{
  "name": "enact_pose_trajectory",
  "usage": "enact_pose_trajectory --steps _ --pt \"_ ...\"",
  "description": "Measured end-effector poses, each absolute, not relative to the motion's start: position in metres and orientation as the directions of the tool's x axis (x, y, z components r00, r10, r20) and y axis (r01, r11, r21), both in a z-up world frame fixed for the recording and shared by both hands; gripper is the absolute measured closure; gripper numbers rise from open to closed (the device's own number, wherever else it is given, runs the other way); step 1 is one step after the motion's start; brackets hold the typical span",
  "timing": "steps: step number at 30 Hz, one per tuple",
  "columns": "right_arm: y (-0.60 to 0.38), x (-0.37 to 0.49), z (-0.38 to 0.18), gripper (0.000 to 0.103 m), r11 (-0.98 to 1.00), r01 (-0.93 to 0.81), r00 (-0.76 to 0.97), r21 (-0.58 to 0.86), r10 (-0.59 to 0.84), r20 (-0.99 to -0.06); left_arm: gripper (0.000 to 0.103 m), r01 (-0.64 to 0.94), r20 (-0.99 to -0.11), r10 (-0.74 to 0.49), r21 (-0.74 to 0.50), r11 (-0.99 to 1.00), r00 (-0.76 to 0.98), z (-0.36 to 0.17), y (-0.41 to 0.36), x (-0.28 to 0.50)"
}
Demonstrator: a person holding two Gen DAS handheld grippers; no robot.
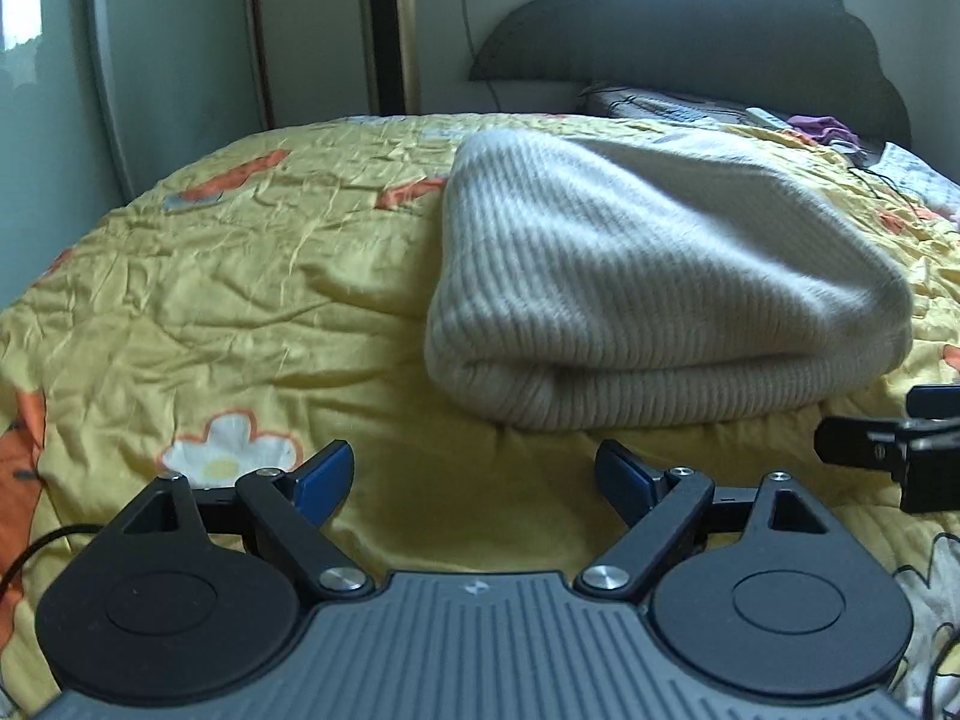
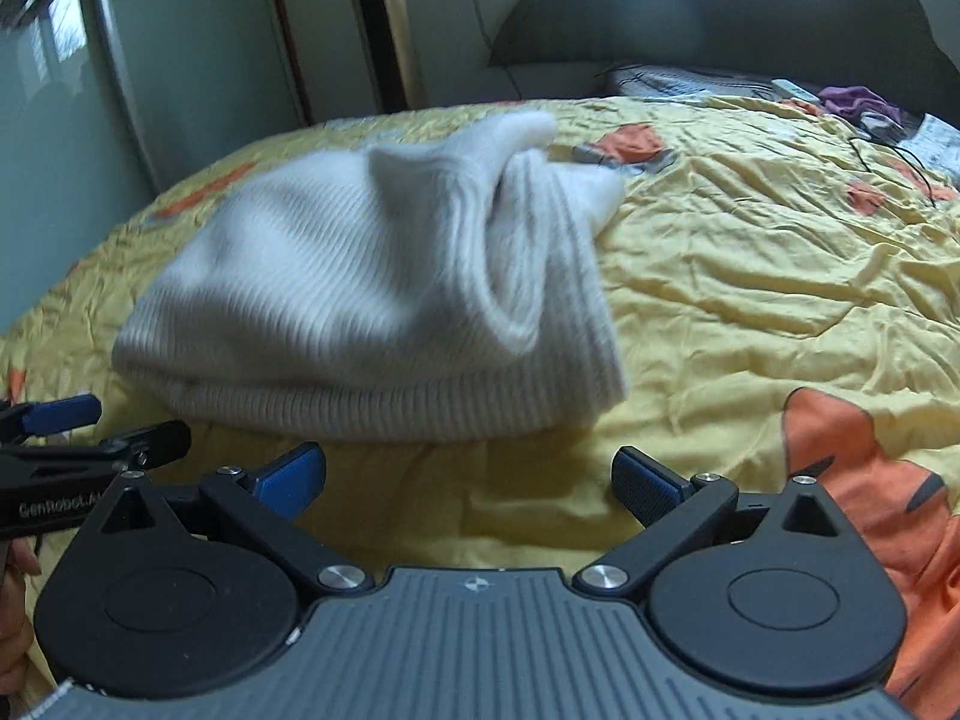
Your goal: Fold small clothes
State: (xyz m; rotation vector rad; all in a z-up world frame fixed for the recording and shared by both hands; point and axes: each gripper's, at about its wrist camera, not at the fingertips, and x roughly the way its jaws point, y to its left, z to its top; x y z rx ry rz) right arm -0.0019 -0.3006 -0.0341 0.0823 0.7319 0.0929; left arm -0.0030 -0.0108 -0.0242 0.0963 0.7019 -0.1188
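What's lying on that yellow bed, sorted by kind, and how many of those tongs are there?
Cream knitted garment: 1
Purple cloth by the headboard: 1
Pillow: 1
Tongs, left and right, both open, empty: 2
Total: 5

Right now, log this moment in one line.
left hand-held gripper open, empty | right hand-held gripper open, empty | white knit garment folded on bedspread

ahead: folded sweater blocks | left: bedspread seemingly open
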Motion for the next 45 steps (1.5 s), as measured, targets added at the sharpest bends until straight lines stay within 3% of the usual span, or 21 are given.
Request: enact_pose_trajectory --steps 4,11,45 --pt "-0.293 0.000 -0.040 0.000 0.997 -0.067 0.738 0.039 0.076 -0.670 0.007 0.121 -0.635 -0.053 0.064 0.991 0.770 -0.028 -0.013 -0.008" --pt "-0.287 -0.001 -0.051 0.000 0.997 -0.060 0.767 -0.042 0.020 -0.641 0.003 0.105 -0.641 -0.039 0.065 0.992 0.767 -0.029 -0.011 -0.004" --pt "-0.288 -0.003 -0.053 0.000 0.998 -0.061 0.775 -0.033 0.026 -0.632 0.000 0.098 -0.653 -0.054 0.031 0.995 0.755 -0.032 -0.006 -0.001"
